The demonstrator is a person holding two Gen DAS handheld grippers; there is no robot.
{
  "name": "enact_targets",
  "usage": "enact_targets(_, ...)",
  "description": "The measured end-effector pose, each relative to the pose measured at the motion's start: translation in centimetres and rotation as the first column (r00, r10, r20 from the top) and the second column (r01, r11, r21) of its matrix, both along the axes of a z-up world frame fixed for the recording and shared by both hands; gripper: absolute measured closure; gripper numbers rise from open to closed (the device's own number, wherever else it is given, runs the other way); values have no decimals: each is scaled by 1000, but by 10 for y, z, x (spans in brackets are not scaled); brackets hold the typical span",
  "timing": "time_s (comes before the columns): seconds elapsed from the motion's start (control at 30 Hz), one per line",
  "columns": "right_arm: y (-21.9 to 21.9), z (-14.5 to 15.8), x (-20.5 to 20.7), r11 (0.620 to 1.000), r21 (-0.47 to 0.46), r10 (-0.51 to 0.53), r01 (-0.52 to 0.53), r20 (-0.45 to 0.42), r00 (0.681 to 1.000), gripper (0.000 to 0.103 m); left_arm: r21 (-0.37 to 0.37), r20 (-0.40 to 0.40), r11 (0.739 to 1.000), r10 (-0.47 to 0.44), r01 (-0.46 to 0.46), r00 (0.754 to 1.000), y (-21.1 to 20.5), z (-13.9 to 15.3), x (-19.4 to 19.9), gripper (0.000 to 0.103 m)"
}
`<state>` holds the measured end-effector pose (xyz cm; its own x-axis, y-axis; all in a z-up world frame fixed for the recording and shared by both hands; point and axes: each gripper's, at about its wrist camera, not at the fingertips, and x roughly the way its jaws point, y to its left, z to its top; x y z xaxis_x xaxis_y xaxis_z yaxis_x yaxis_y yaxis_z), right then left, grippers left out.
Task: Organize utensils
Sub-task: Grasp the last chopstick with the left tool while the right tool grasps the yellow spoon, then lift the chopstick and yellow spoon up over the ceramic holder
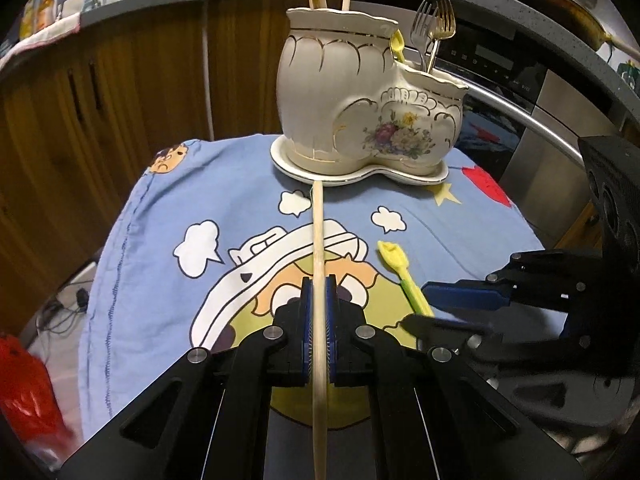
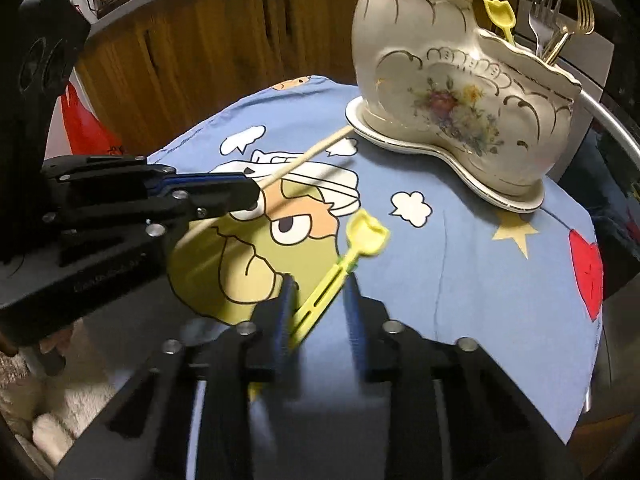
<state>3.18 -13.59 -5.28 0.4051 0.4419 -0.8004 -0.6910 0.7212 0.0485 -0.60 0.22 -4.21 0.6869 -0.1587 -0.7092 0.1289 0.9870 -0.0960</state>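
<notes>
Both grippers low, pointing forward.
Left gripper (image 1: 319, 304): blue pads clamped on thin wooden chopstick (image 1: 318, 240). Right gripper (image 2: 318, 304): jaws parted around yellow plastic spoon handle (image 2: 320, 296).

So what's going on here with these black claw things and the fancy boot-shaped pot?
A person is sorting utensils with two handheld grippers. The left gripper is clamped on a long wooden chopstick whose far tip reaches the saucer under the cream boot-shaped ceramic holder. The right gripper is around the handle of a small yellow plastic spoon above the blue cartoon cloth; its jaws look not quite closed. The holder already has wooden sticks, another yellow spoon and forks in it.
</notes>
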Motion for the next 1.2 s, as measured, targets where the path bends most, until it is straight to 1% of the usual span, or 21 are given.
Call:
enact_targets(0.03, -4, 1, 2, 1000, -2, -2, 2, -3, 1000, 87, -1, 1, 1000, -2, 2, 1000, 0, 0, -1, 97)
enact_targets(0.07, -6, 2, 4, 1000, -8, -4, 4, -4, 1000, 93, -1, 1, 1000, -4, 4, 1000, 0, 0, -1, 97)
enact_targets(0.13, -16, 2, 7, 999, -39, -9, 10, 10, 1000, 93, 0, 1, 1000, -7, 7, 1000, 0, 0, -1, 97)
enact_targets(0.23, -22, 3, 11, 998, -69, 11, -12, -14, 1000, 93, 5, -5, 1000, -14, 14, 1000, -3, -1, 0, 97)
enact_targets(0.27, -21, 4, 10, 997, -75, 12, -13, -18, 1000, 90, 6, -9, 1000, -18, 18, 1000, -4, -3, 0, 97)
enact_targets(0.3, -21, 5, 11, 996, -87, 9, -10, -7, 1000, 82, 7, -13, 1000, -20, 20, 1000, -5, -4, 1, 97)
enact_targets(0.33, -19, 5, 11, 995, -98, 8, -6, 18, 1000, 78, 12, -18, 1000, -21, 22, 1000, -7, -5, 2, 97)
enact_targets(0.4, -17, 4, 11, 995, -102, 17, -12, 44, 999, 77, 20, -27, 999, -25, 26, 999, -9, -8, 2, 96)
enact_targets(0.43, -16, 4, 10, 995, -103, 21, -16, 53, 998, 77, 27, -35, 999, -27, 28, 999, -10, -9, 3, 97)
enact_targets(0.47, -16, 4, 9, 995, -97, 38, -33, 51, 998, 86, 35, -40, 999, -25, 26, 999, -11, -9, 4, 96)
enact_targets(0.5, -14, 3, 8, 995, -93, 48, -44, 48, 998, 93, 44, -47, 999, -23, 25, 999, -11, -10, 5, 96)
enact_targets(0.57, -13, 3, 6, 993, -110, 50, -41, 78, 996, 93, 64, -68, 998, -25, 29, 997, -13, -13, 7, 96)
enact_targets(0.67, -17, 2, 8, 995, -91, 45, -38, 72, 996, 93, 82, -85, 996, -31, 38, 996, -17, -15, 9, 96)
enact_targets(0.77, -30, 10, 8, 997, -69, 29, -22, 90, 996, 93, 87, -95, 995, -37, 45, 995, -19, -14, 13, 92)
enact_targets(0.83, -39, 19, 8, 999, -31, 17, -14, 104, 994, 93, 111, -92, 993, -38, 48, 995, -22, -15, 14, 93)
enact_targets(0.87, -42, 23, 7, 1000, -13, 12, -11, 111, 994, 93, 128, -89, 991, -38, 50, 995, -24, -15, 14, 97)
enact_targets(0.9, -48, 30, 8, 1000, 20, 4, -6, 119, 993, 93, 144, -85, 988, -40, 52, 996, -25, -16, 13, 97)
enact_targets(1.0, -63, 54, 10, 991, 135, -23, 3, 149, 989, 93, 138, -52, 988, -62, 69, 997, -25, -11, 9, 97)
enact_targets(1.07, -79, 73, 10, 973, 229, -50, 6, 186, 981, 93, 105, 22, 991, -91, 89, 996, -22, 4, 1, 97)
enact_targets(1.1, -84, 80, 13, 966, 260, -62, 8, 203, 977, 93, 95, 54, 991, -97, 92, 994, -21, 12, -2, 97)
enact_targets(1.2, -104, 105, 23, 929, 369, -139, 33, 263, 955, 93, 58, 178, 992, -125, 116, 976, -20, 42, -9, 97)
